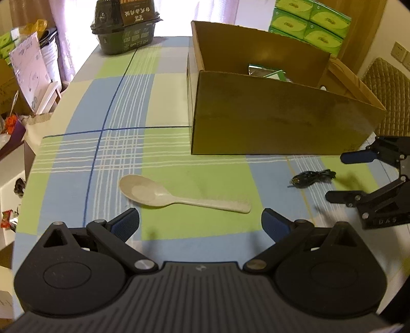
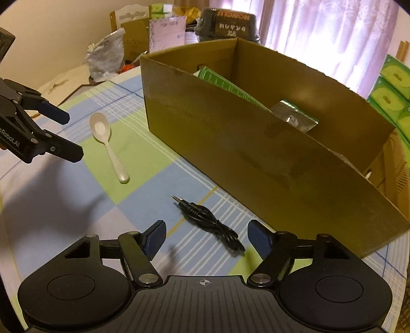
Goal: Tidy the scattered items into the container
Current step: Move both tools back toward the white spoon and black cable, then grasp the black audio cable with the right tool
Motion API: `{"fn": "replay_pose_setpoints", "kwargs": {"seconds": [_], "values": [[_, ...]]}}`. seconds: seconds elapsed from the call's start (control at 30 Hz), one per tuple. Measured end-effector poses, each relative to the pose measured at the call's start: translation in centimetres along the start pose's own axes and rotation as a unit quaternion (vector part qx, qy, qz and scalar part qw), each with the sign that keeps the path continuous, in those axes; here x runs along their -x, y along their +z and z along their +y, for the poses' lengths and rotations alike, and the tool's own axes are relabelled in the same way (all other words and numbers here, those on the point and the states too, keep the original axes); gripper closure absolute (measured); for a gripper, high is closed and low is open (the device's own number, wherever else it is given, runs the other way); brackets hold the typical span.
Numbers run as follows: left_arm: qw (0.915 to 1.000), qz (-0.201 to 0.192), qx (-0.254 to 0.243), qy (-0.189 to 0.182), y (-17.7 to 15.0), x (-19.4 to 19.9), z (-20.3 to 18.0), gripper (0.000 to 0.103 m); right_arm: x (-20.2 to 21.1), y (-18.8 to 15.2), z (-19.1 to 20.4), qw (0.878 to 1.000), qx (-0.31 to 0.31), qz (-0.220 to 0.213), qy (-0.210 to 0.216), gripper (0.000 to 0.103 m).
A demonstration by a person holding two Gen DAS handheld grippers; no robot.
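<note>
A cream plastic spoon (image 1: 179, 196) lies flat on the checked tablecloth, just ahead of my left gripper (image 1: 200, 225), which is open and empty. The spoon (image 2: 109, 146) also shows at the left of the right wrist view. A coiled black audio cable (image 2: 210, 222) with a jack plug lies between and just beyond the fingers of my right gripper (image 2: 207, 239), open and empty. That cable (image 1: 312, 177) sits to the spoon's right. Behind both stands an open cardboard box (image 1: 269, 120) holding green packets (image 2: 230, 88).
In the left wrist view my right gripper (image 1: 340, 176) hangs at the right edge; the left gripper (image 2: 69, 135) shows at left in the other. A dark food tub (image 1: 125, 28) stands at the table's far end. Green tissue packs (image 1: 310, 20), a chair (image 1: 387, 84) and clutter (image 1: 28, 76) surround the table.
</note>
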State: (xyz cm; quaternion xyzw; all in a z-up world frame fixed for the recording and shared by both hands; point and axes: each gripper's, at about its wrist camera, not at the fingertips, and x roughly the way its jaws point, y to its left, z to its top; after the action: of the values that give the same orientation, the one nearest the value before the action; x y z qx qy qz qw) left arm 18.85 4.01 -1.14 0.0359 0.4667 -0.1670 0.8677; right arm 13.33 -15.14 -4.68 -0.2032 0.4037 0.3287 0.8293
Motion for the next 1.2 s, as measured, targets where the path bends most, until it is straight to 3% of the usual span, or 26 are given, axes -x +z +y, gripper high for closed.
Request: {"fn": "replay_pose_setpoints", "kwargs": {"seconds": [0.17,0.27,0.47,0.53,0.63,0.7,0.9,1.07,1.2], "values": [[0.9998,-0.005,0.022,0.0,0.3,-0.9,-0.2,0.003,-1.6,0.6,-0.3,1.0,0.02,0.008,0.004,0.026],[0.9996,-0.008,0.028,0.005,0.6,-1.3,-0.2,0.003,-2.5,0.9,-0.5,1.0,0.021,0.017,0.013,0.039],[0.9992,-0.008,0.037,0.014,0.6,-2.0,0.2,0.003,-3.6,0.8,-0.7,0.999,0.015,0.027,0.016,0.04],[0.9988,-0.012,0.044,0.02,0.6,-2.0,0.7,0.003,-3.8,0.6,-0.8,0.999,0.011,0.032,0.016,0.061],[0.9983,-0.015,0.049,0.027,0.6,-1.8,1.9,0.003,-3.5,0.3,-0.7,0.999,0.003,0.032,0.019,0.064],[0.9982,-0.013,0.048,0.034,0.7,-1.9,2.6,0.003,-3.4,0.1,-0.7,0.999,0.0,0.031,0.019,0.078],[0.9976,-0.024,0.059,0.027,1.3,-2.6,4.7,0.003,-2.8,-0.2,-0.5,0.999,-0.008,0.027,0.024,0.082],[0.9993,-0.024,0.024,0.015,2.0,-3.7,5.2,0.004,-2.2,-0.7,-0.2,0.999,-0.012,0.027,0.026,0.082],[1.0,-0.009,0.001,0.001,2.1,-4.5,5.0,0.021,-1.9,-1.0,-0.2,0.999,-0.019,0.026,0.024,0.082]]}}
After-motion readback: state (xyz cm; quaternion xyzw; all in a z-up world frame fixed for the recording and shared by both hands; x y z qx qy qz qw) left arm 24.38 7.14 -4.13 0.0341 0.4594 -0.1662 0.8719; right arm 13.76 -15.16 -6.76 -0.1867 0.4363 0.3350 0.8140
